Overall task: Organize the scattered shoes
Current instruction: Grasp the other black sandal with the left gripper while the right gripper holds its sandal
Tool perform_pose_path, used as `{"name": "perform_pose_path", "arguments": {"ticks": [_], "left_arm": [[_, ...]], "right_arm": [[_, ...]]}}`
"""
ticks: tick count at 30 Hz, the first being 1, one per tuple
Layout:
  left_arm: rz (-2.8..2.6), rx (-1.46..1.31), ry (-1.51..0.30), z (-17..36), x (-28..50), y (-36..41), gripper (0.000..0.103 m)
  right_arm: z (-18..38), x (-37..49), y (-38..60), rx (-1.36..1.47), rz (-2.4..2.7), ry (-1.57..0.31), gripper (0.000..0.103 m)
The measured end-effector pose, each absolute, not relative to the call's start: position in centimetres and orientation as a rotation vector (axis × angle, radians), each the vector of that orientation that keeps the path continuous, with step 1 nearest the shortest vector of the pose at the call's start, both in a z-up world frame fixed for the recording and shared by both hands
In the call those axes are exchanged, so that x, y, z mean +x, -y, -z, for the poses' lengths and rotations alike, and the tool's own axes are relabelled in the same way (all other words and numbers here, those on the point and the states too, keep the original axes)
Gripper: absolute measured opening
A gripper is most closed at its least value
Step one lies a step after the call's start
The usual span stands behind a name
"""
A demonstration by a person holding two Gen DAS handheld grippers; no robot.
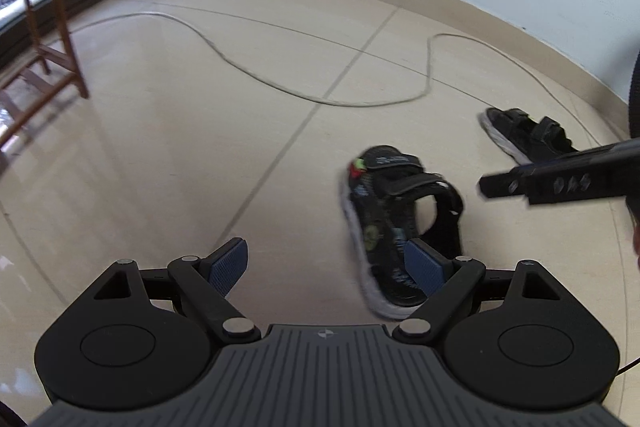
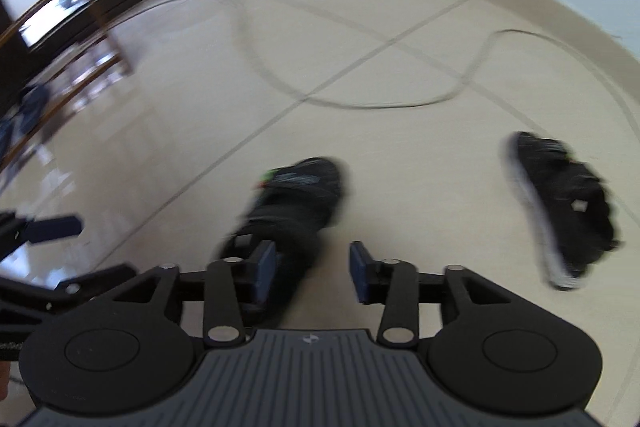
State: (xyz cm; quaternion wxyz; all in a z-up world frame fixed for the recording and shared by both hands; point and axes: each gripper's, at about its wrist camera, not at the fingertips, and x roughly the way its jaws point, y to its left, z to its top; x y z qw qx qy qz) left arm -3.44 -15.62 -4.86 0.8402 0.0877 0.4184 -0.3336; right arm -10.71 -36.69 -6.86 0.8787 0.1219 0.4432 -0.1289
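Sandals are lying on a tiled floor [image 1: 160,147] near the wall. From the left wrist view, the nearer sandal [image 1: 396,227] is sitting just ahead of the left gripper [image 1: 326,263], whose jaws are standing wide apart, holding nothing; the farther sandal [image 1: 524,137] is lying by the skirting, near a pale cable [image 1: 248,67]. From the blurred right wrist view, the right gripper [image 2: 314,267] is hanging partly open and empty above the nearer sandal [image 2: 296,195], with the other sandal [image 2: 560,207] lying well apart, toward the right.
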Motion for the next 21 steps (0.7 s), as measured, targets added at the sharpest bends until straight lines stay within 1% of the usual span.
{"name": "perform_pose_path", "arguments": {"ticks": [2, 3, 4, 5, 6, 7, 8, 10, 11, 21], "left_arm": [[0.729, 0.187, -0.905, 5.8, -3.7, 16.8, 0.087], [0.736, 0.188, -0.914, 6.1, -3.6, 17.3, 0.087], [0.744, 0.188, -0.92, 6.4, -3.6, 17.7, 0.087], [0.755, 0.188, -0.923, 6.6, -3.6, 18.2, 0.087], [0.764, 0.191, -0.922, 6.8, -3.7, 18.7, 0.087], [0.765, 0.192, -0.917, 7.1, -3.7, 19.1, 0.089], [0.765, 0.193, -0.912, 7.3, -3.8, 19.6, 0.095], [0.769, 0.194, -0.916, 7.8, -3.7, 20.4, 0.101], [0.772, 0.195, -0.923, 8.1, -3.6, 20.8, 0.102], [0.766, 0.229, -0.967, 11.0, -2.9, 25.2, 0.103]], "right_arm": [[7.0, -11.4, 38.8, 0.246, 0.34, -0.919, 0.057], [7.2, -11.8, 39.8, 0.244, 0.367, -0.917, 0.057], [7.3, -12.2, 40.9, 0.238, 0.401, -0.912, 0.061], [7.5, -12.6, 42.0, 0.233, 0.435, -0.906, 0.071], [7.7, -13.0, 43.0, 0.227, 0.465, -0.901, 0.077], [7.9, -13.3, 43.9, 0.22, 0.487, -0.894, 0.092], [8.1, -13.6, 45.1, 0.204, 0.523, -0.881, 0.097], [8.8, -13.8, 47.0, 0.17, 0.56, -0.876, 0.099], [9.3, -13.7, 48.0, 0.155, 0.572, -0.882, 0.101], [15.7, -12.3, 56.0, 0.087, 0.568, -0.985, 0.102]]}}
